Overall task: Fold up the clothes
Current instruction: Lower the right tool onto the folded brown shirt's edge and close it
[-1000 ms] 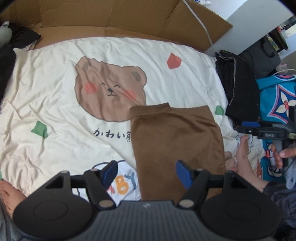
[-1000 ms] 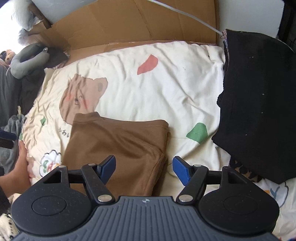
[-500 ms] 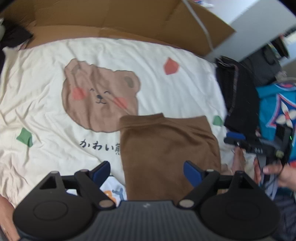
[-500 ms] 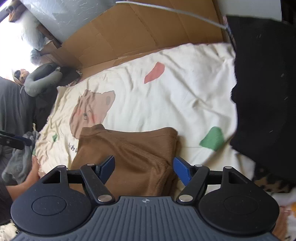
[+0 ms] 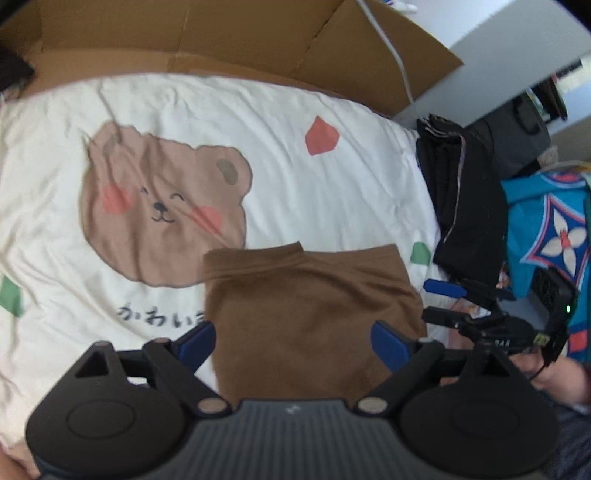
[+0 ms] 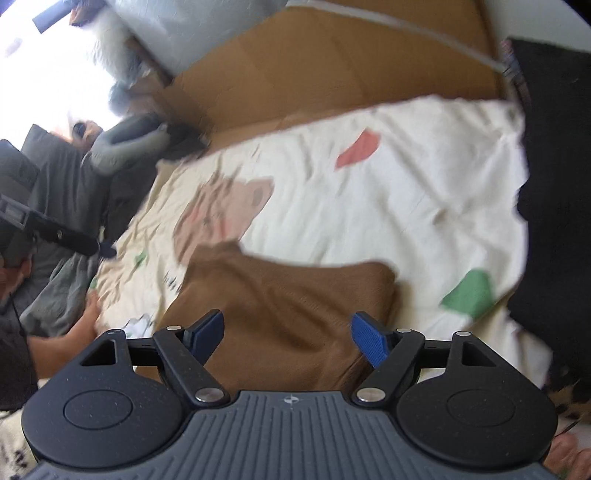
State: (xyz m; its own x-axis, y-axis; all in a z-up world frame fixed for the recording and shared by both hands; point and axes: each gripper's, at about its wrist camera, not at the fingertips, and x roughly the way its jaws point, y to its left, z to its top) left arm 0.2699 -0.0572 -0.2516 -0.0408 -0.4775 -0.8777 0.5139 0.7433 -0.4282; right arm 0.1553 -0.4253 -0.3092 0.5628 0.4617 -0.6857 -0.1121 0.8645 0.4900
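Observation:
A brown garment (image 5: 306, 306) lies folded into a rectangle on the cream bear-print sheet (image 5: 258, 140). My left gripper (image 5: 295, 343) hovers open above its near edge, nothing between the blue pads. In the left wrist view my right gripper (image 5: 443, 301) shows side-on at the garment's right edge. From the right wrist the same brown garment (image 6: 288, 306) sits under my open right gripper (image 6: 290, 332), whose pads are apart and empty. My left gripper (image 6: 99, 249) appears at that view's left edge; the picture is blurred.
A folded black garment pile (image 5: 465, 206) lies at the sheet's right edge, seen also as black cloth (image 6: 554, 184). Cardboard (image 5: 221, 33) borders the far side. Blue patterned fabric (image 5: 546, 229) is on the right. Grey clothes (image 6: 66, 206) and a person's hand (image 6: 74, 332) are on the left.
Both grippers have shifted left and lifted slightly over the brown garment, which has stayed folded in place. Both stay open. The right view has become blurred and tilted.

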